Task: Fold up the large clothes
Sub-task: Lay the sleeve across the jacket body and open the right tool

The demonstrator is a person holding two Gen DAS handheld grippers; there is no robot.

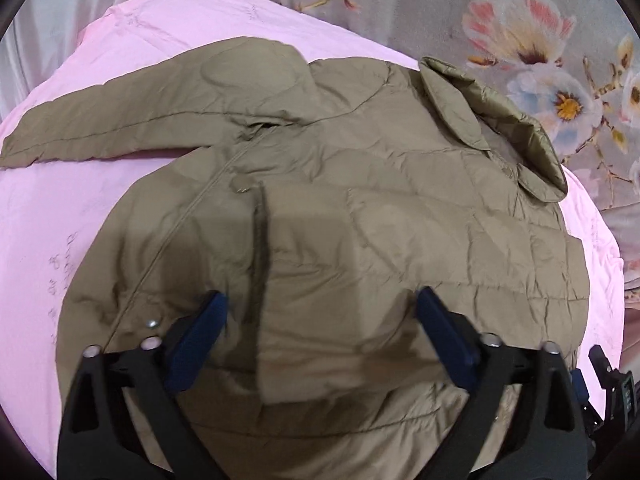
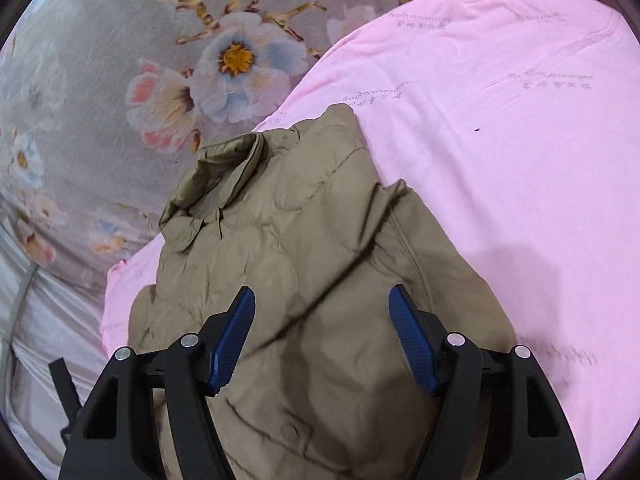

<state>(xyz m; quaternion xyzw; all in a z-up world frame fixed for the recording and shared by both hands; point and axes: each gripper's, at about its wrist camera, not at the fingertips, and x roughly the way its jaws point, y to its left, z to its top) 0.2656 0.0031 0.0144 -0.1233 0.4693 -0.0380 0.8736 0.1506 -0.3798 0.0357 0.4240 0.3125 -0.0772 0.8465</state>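
Olive-brown quilted fabric fills the middle of both views: it is a padded jacket (image 1: 360, 208) that lies flat on a pink sheet (image 1: 80, 208). The left gripper (image 1: 320, 320) hangs over the lower part of the jacket with its blue-padded fingers (image 1: 200, 344) spread wide; nothing is between them and I see no cloth pinched. The right gripper (image 2: 322, 320) is also above the jacket, its blue fingers (image 2: 412, 344) standing well apart, and it holds nothing.

One sleeve (image 1: 120, 120) stretches out to the side over the pink sheet. The collar (image 1: 500, 128) points toward a grey blanket with large printed flowers (image 1: 520, 40), which lies beside the pink sheet. At the far edge there is a pale, shiny cloth (image 1: 60, 12).

The bottom hem of the jacket is hidden behind the black gripper bodies. A dark object at the lower right edge of the left view is cut off, and I cannot tell what it is. The small grey writing printed on the sheet is too blurred to read.
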